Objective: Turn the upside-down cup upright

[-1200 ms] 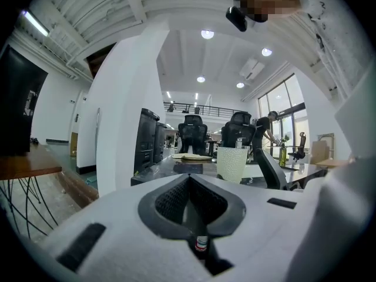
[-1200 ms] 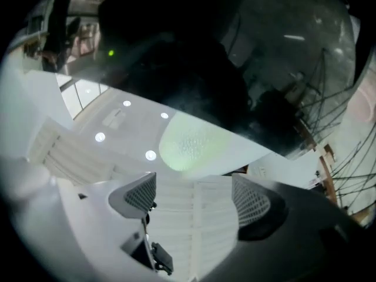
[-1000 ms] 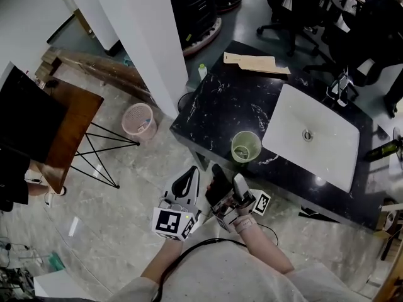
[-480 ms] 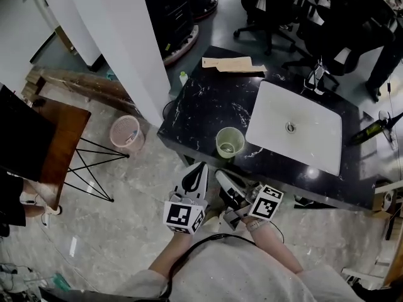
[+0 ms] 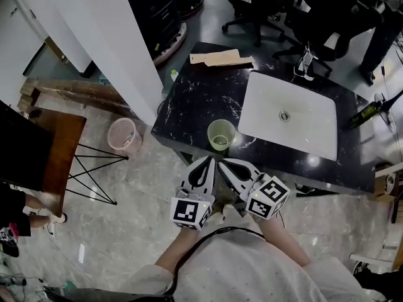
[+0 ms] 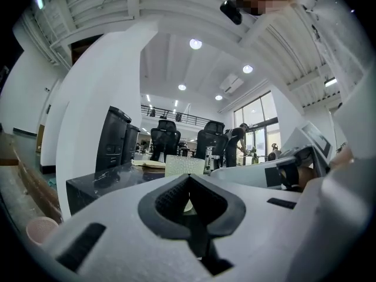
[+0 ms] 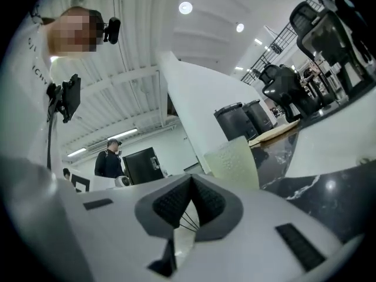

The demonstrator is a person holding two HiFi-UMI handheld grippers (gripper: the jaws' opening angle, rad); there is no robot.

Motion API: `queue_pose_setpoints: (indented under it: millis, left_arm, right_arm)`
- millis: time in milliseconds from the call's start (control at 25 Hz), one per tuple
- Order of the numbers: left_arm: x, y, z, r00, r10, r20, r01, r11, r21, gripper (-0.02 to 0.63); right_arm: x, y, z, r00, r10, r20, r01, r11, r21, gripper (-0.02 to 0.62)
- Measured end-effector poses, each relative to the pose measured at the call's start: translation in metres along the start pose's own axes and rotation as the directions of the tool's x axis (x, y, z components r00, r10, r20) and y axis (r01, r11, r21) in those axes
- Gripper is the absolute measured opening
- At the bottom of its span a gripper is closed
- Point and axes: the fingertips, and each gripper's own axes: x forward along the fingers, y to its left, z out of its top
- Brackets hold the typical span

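A pink basket point(image 5: 121, 134) was seen on the floor at the left. The left gripper point(image 5: 205, 163) was held with its jaws pressed together, nothing between them. Just beyond it, the cup point(image 5: 221, 134) was stood upright, mouth up, by the near edge of the black table point(image 5: 195, 99). The right gripper point(image 5: 225, 166) was likewise held closed and empty. A white basin point(image 5: 296, 115) was set to the cup's right

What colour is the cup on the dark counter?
The cup is a pale, translucent green; the head view shows it best.
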Motion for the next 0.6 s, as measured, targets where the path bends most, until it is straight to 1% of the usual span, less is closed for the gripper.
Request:
queue_pose_setpoints:
  millis: [120, 240, 600]
  left_arm:
    - [-0.004, 0.004, -0.001, 1.0, 0.02, -0.001, -0.02, 1.0, -0.006, 0.008]
    - [-0.008, 0.008, 0.0, 0.999, 0.047, -0.003, -0.047, 0.999, -0.008, 0.008]
    - [-0.017, 0.015, 0.002, 0.996, 0.091, -0.001, -0.091, 0.996, -0.005, 0.008]
  right_arm:
    - [0.0, 0.001, -0.002, 1.0, -0.002, -0.009, 0.002, 1.0, -0.022, 0.006]
    - [0.003, 0.006, -0.002, 1.0, 0.013, -0.022, -0.014, 0.999, -0.051, 0.006]
    - [0.012, 0.015, -0.006, 0.997, 0.055, -0.046, -0.058, 0.996, -0.066, 0.006]
